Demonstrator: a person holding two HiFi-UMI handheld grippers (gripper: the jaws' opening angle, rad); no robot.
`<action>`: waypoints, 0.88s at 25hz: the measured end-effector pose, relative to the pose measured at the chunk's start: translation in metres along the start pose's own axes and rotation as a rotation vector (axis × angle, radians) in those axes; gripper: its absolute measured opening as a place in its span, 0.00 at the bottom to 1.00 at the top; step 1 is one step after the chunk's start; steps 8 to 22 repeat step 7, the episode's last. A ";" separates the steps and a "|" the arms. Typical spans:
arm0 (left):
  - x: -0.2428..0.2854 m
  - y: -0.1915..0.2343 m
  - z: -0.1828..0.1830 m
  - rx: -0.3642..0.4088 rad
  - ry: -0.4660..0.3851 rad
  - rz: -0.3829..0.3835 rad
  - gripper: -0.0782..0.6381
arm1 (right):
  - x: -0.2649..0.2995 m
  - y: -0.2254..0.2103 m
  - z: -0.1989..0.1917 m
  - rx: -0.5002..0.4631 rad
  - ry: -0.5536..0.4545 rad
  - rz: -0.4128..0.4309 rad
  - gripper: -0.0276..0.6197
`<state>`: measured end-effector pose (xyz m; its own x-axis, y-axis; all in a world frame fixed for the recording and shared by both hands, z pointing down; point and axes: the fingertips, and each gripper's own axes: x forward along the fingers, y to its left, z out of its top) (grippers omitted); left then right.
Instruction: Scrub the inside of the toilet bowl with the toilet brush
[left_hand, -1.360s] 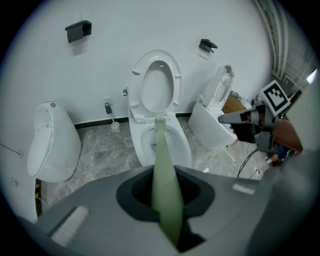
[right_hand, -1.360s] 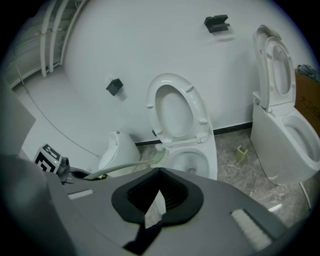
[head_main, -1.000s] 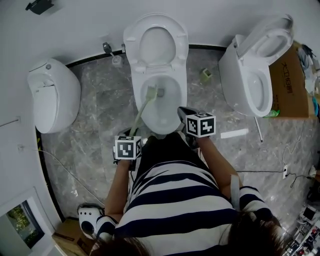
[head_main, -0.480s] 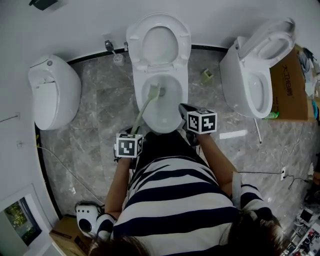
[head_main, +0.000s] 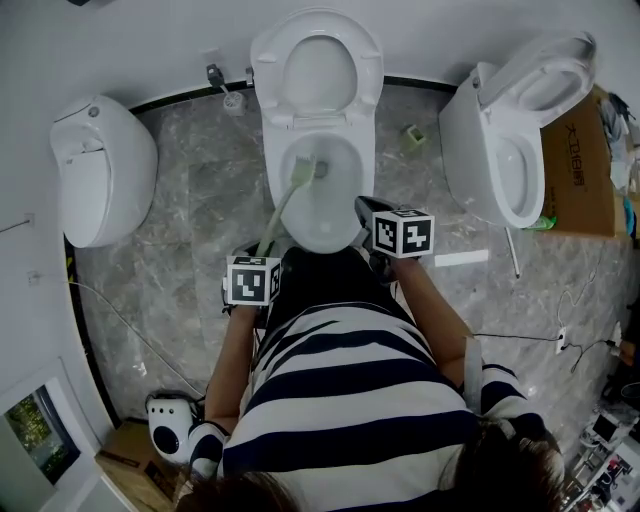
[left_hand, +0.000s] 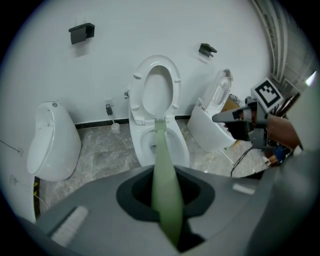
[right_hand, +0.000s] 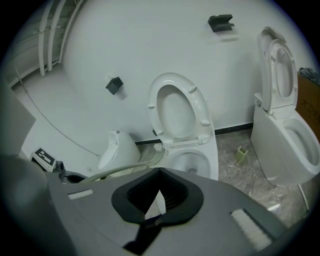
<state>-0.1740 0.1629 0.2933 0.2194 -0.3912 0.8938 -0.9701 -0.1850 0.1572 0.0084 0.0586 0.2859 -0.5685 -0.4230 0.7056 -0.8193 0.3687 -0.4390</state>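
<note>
The white toilet (head_main: 275, 190) stands in the middle with its lid raised. A pale green toilet brush (head_main: 285, 200) slants from my left gripper (head_main: 262, 255) into the bowl, and its head (head_main: 303, 170) lies at the bowl's back left. In the left gripper view the handle (left_hand: 165, 185) runs out between the jaws of my left gripper (left_hand: 167, 200), which is shut on it. My right gripper (head_main: 365, 212) hovers by the bowl's front right rim. Its jaws stand together in the right gripper view, where my right gripper (right_hand: 157, 205) holds nothing.
A white urinal (head_main: 100, 170) stands on the left and a second toilet (head_main: 510, 150) with a cardboard box (head_main: 580, 165) behind it on the right. A small green object (head_main: 411, 135) and a white strip (head_main: 460, 258) lie on the marble floor. Cables trail at both sides.
The whole view has shifted a little, so everything sits slightly higher. The brush head stays at the back left of the bowl. Both grips look the same.
</note>
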 end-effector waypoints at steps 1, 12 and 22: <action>0.000 0.000 -0.001 0.000 -0.001 0.000 0.11 | 0.000 0.001 0.000 -0.002 0.001 0.001 0.04; -0.002 -0.005 -0.004 -0.008 -0.012 0.007 0.11 | -0.003 0.002 -0.006 0.000 0.004 0.014 0.04; -0.002 -0.005 -0.004 -0.008 -0.012 0.007 0.11 | -0.003 0.002 -0.006 0.000 0.004 0.014 0.04</action>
